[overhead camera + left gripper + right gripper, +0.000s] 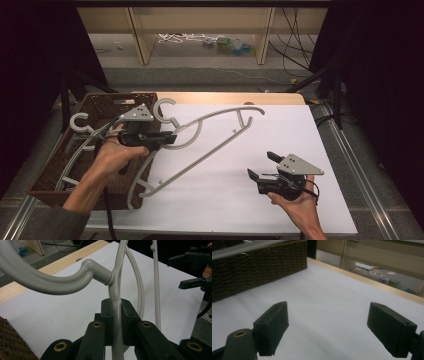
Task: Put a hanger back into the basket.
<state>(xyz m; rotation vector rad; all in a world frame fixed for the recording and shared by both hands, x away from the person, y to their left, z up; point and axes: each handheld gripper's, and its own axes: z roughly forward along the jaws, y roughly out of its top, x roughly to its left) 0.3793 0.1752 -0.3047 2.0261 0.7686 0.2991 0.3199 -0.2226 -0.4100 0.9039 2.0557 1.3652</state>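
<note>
A grey plastic hanger (220, 114) hangs tilted over the left half of the white table (250, 210). Its hook (165, 107) points toward the basket. My left gripper (172, 137) is shut on the hanger's frame just below the neck. In the left gripper view the black pads (128, 315) press on the grey rod (117, 290) from both sides, and the hook (50, 282) curves off to the left. My right gripper (262, 167) is held low over the table at the front right, open with nothing between its jaws (329, 325). It also appears far off in the left gripper view (178, 273).
A brown wicker basket (107, 102) stands at the table's left edge, and in the right gripper view its wall (257, 267) is at the far left. A second grey hanger (80, 121) lies in the basket. Beyond the table are wooden legs and cables on the floor.
</note>
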